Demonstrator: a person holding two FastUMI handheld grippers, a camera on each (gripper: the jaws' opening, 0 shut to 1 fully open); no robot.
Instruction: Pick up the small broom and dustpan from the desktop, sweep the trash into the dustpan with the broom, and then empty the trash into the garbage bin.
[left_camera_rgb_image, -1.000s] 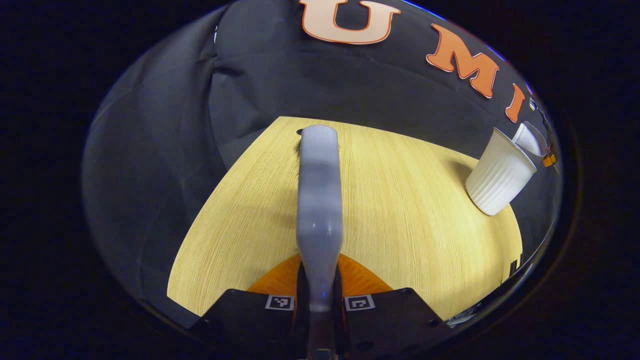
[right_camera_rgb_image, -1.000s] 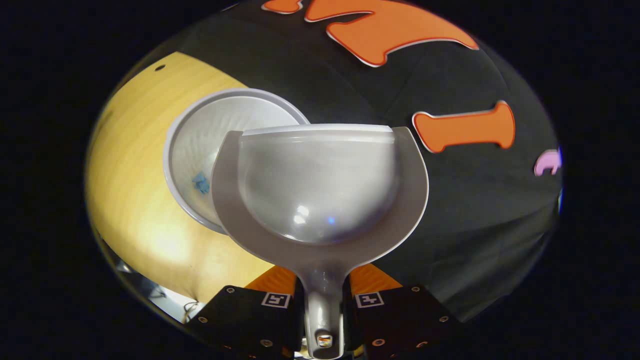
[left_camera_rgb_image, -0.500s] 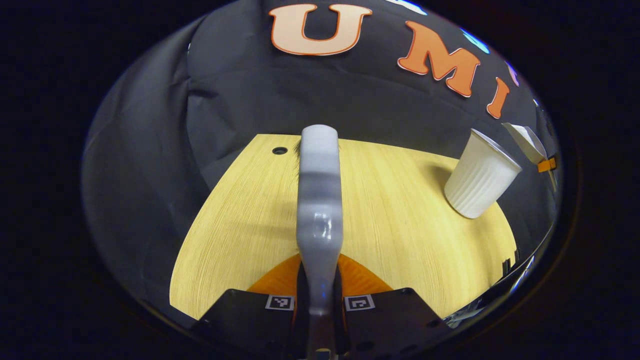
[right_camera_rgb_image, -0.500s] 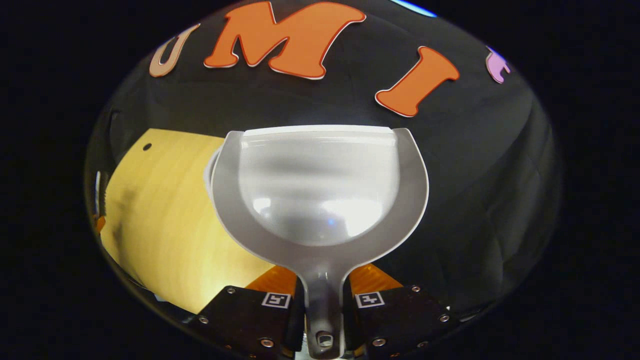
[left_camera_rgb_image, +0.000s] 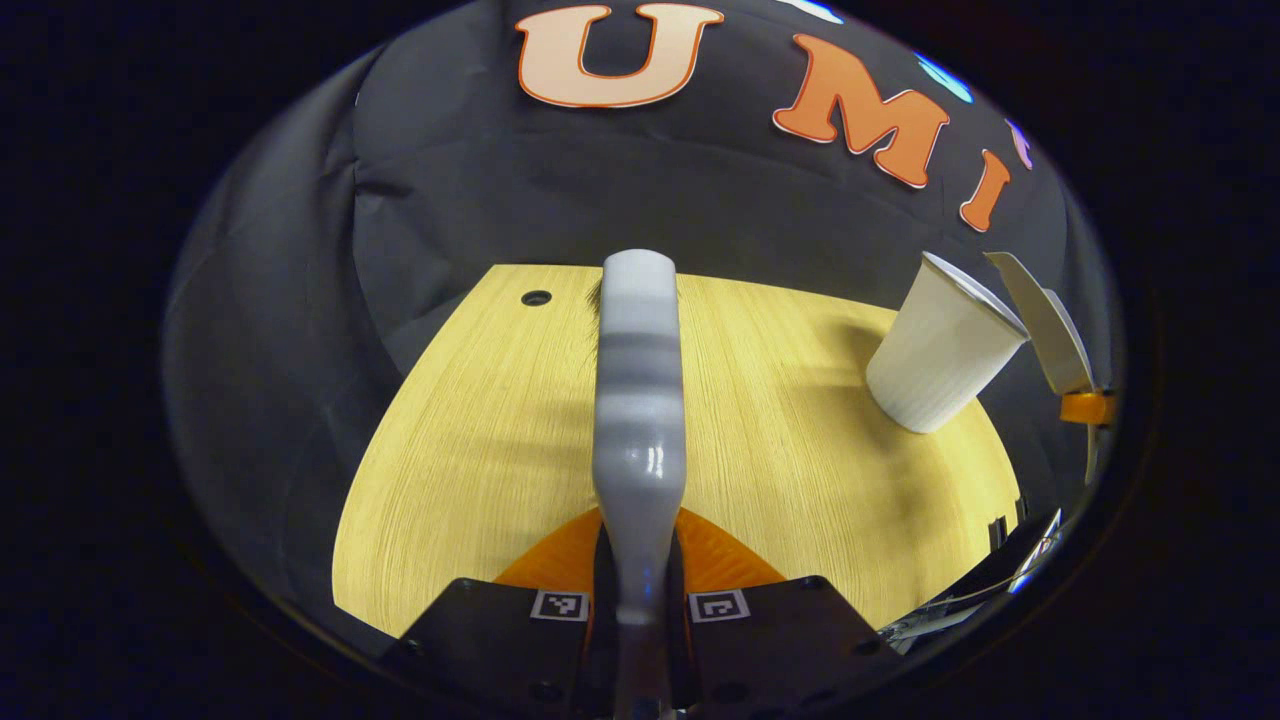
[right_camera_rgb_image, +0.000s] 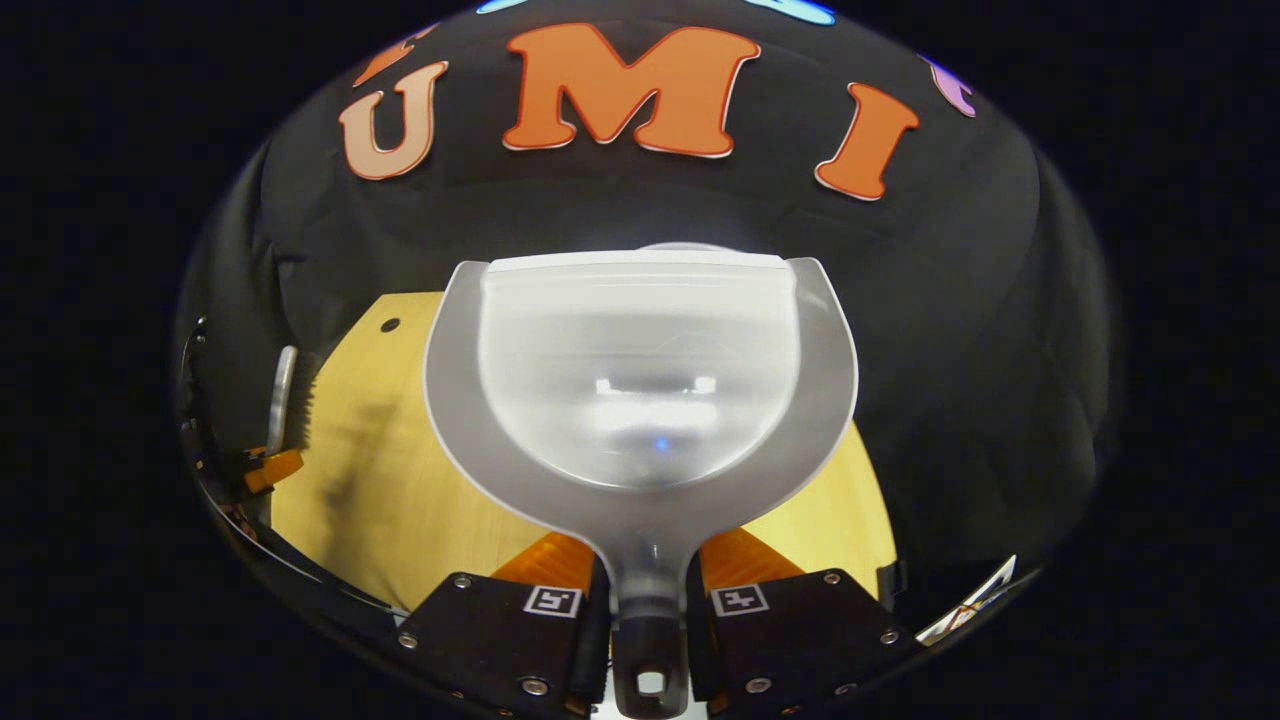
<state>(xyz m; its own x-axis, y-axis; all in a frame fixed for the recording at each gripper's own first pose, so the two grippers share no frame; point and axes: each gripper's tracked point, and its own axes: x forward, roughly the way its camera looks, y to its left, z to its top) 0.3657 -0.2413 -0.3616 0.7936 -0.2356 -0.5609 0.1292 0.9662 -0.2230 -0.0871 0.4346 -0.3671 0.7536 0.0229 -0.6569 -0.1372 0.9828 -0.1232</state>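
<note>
Broom (left_camera_rgb_image: 640, 400) clamped in left hand-held gripper (left_camera_rgb_image: 640, 605), dustpan (right_camera_rgb_image: 640, 390) clamped in right hand-held gripper (right_camera_rgb_image: 645, 600), both over desk (left_camera_rgb_image: 480, 450).

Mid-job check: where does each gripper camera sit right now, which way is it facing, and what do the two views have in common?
Left gripper view: rides the left gripper, looking along the broom over the desktop toward the bin.
Right gripper view: rides the right gripper, looking over the dustpan toward the booth wall.
Shared: desktop; each view catches the other gripper's tool at its edge.
</note>
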